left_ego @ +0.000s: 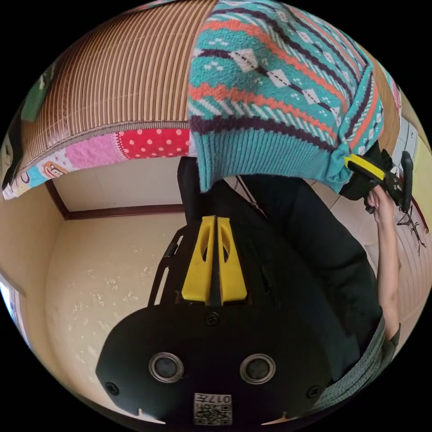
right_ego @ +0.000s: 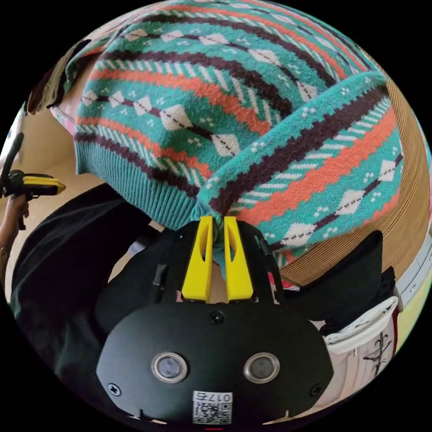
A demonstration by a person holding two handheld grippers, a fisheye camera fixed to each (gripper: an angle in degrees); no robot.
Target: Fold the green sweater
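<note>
Your right gripper [right_ego: 218, 220] has its yellow fingers [right_ego: 199, 261] clamped on the ribbed teal hem of the green sweater [right_ego: 234, 103], with a pinch of knit bunched between the tips. In the right gripper view the sweater spreads away from that grip, its bands of teal, orange, dark purple and white diamonds draped over a brown slatted mat [right_ego: 396, 225]. A dark piece of clothing [right_ego: 351, 279] lies just beside the mat's edge, near some white fabric [right_ego: 360, 333].

Your left gripper [left_ego: 216, 219] holds nothing: its fingers [left_ego: 200, 261] are pressed together with only a thin dark line between them, and they point at the dark garment you are wearing, below the sweater's hem. In the left gripper view the sweater hangs over the mat's edge, next to a patchwork border [left_ego: 135, 144] of pink and red dotted cloth. Your right gripper also shows there at the sweater's lower corner, gripped by your hand [left_ego: 382, 202]. Pale flooring [left_ego: 99, 279] lies beyond.
</note>
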